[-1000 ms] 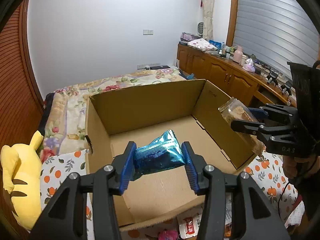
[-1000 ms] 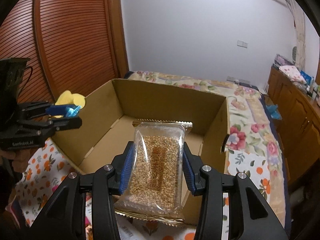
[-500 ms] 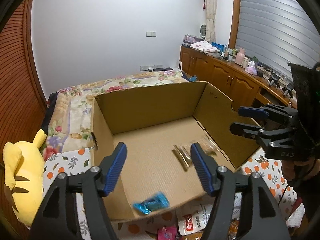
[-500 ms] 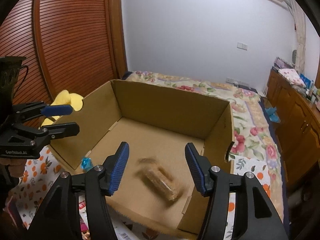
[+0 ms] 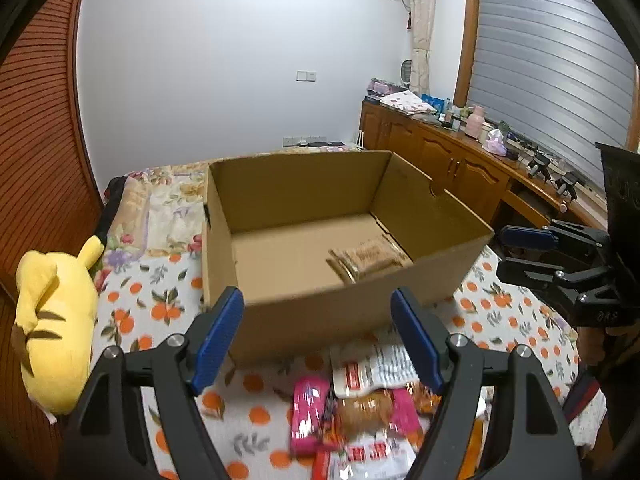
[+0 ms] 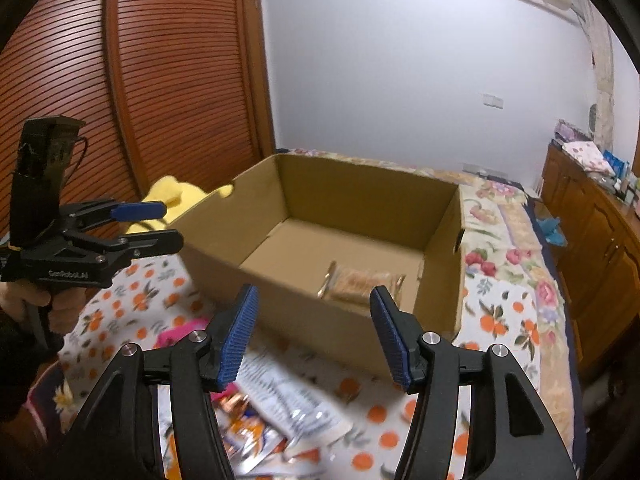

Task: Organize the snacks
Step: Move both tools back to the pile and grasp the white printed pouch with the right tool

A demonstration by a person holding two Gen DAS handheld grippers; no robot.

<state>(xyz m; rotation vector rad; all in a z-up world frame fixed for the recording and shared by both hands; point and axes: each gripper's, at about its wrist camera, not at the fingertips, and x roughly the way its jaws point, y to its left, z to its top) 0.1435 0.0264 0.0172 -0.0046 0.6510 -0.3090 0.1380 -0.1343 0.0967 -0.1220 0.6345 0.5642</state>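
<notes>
An open cardboard box [image 5: 344, 312] [image 6: 444, 264] stands on the bed. A clear pack of grain bars [image 5: 366, 258] [image 6: 360, 282] lies on its floor at the right. The blue snack is hidden behind the near wall. My left gripper [image 5: 318, 334] is open and empty, in front of the box above a pile of snack packs [image 5: 360, 404]. My right gripper [image 6: 314, 334] is open and empty, also in front of the box above blurred packs [image 6: 276, 400]. Each gripper shows in the other's view, the left [image 6: 140, 226] and the right [image 5: 524, 254].
A yellow plush toy [image 5: 52, 320] lies left of the box. The bedspread [image 5: 148, 300] has an orange print. Wooden cabinets [image 5: 448, 160] with bottles run along the right wall. A slatted wooden wardrobe [image 6: 160, 80] stands at the left.
Both grippers opened and dropped their snacks into the box, the blue pack from the left and the grain pack from the right. Both then drew back towards the pile in front.
</notes>
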